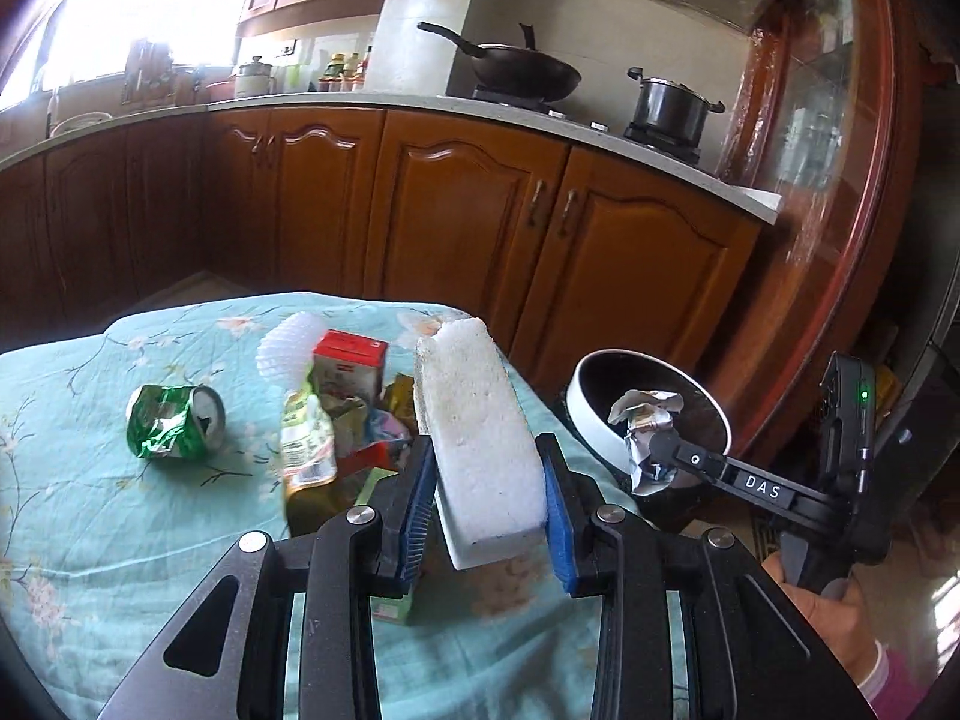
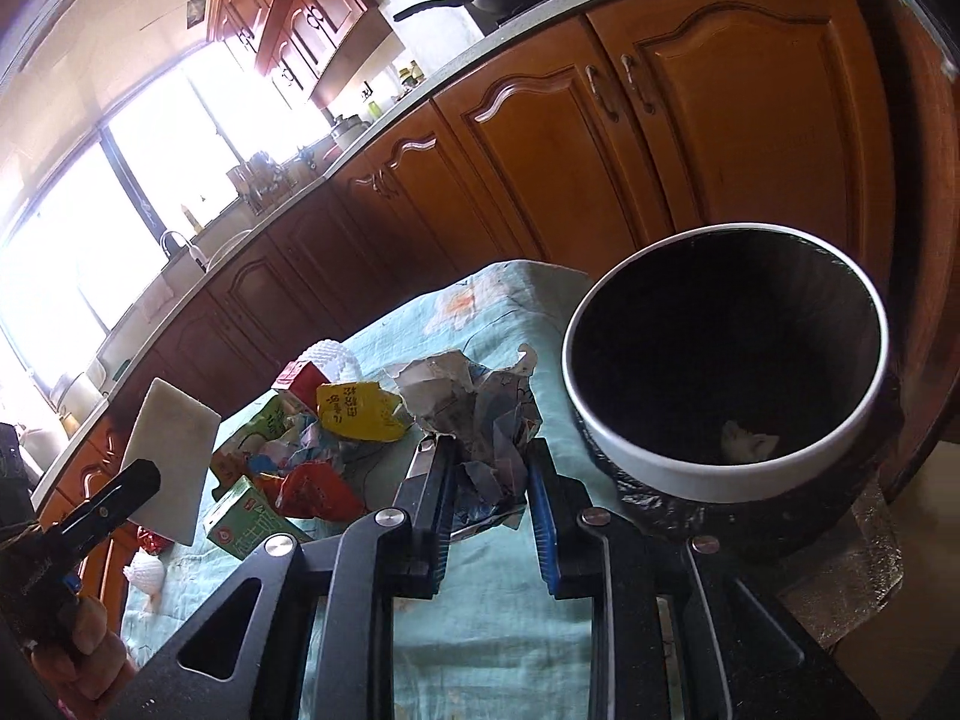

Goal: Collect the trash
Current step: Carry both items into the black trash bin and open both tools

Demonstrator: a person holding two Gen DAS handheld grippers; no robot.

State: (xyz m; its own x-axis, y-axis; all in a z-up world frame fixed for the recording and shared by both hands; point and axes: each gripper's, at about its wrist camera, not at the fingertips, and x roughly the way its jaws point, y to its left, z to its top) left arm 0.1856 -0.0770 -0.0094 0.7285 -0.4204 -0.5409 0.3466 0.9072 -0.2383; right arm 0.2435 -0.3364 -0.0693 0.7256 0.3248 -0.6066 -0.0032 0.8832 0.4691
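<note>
Left wrist view: left tool (image 1: pixel 487 480) clamped on white foam block (image 1: pixel 480 426), raised above cloth-covered surface (image 1: pixel 90 510); crushed green can (image 1: pixel 174 420) and cartons behind.

Right wrist view: right tool (image 2: pixel 489 483) clamped on crumpled paper (image 2: pixel 480 414), just beside white-rimmed bin (image 2: pixel 726 360), near wrapper pile (image 2: pixel 312 456).

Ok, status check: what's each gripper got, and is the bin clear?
Left gripper shut on foam block. Right gripper shut on crumpled paper, beside trash bin. Bin mouth unobstructed. Crushed green can still on table.
</note>
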